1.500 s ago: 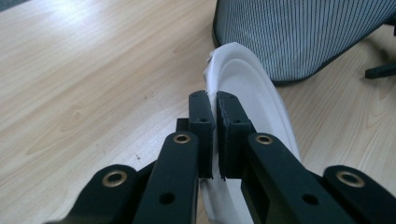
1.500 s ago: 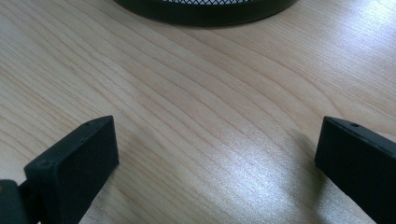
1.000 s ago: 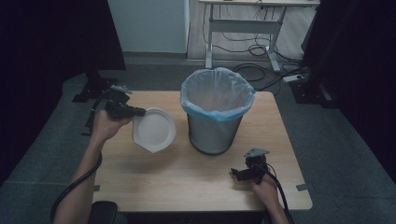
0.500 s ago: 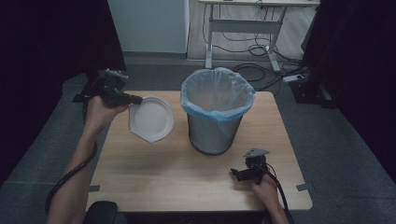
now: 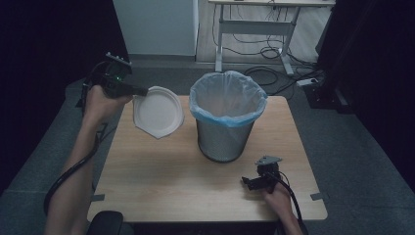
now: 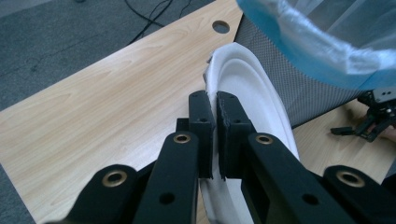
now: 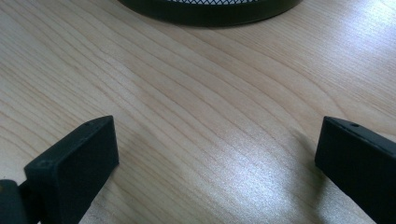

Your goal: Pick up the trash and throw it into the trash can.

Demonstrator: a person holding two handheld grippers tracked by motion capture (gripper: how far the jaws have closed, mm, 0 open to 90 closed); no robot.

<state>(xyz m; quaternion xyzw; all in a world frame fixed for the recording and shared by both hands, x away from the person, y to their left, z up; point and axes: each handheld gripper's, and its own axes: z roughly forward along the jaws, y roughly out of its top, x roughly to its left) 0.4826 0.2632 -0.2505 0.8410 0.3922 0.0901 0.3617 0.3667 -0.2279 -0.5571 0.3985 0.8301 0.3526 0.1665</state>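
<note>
Jaws with plate [image 5: 157, 111] now higher

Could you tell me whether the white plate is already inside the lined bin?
No, the white plate is pinched at its rim by the left gripper, in the air beside the bin.

One white foam plate [image 5: 157, 111], off the table [image 5: 161, 181] at its far left corner. One mesh waste bin [image 5: 226, 139] mid-table towards the far edge, one blue liner bag [image 5: 228, 100] in it. Two grippers: left gripper [image 5: 139, 91] at the far left corner, right gripper [image 5: 247, 181] near the near right edge.
</note>
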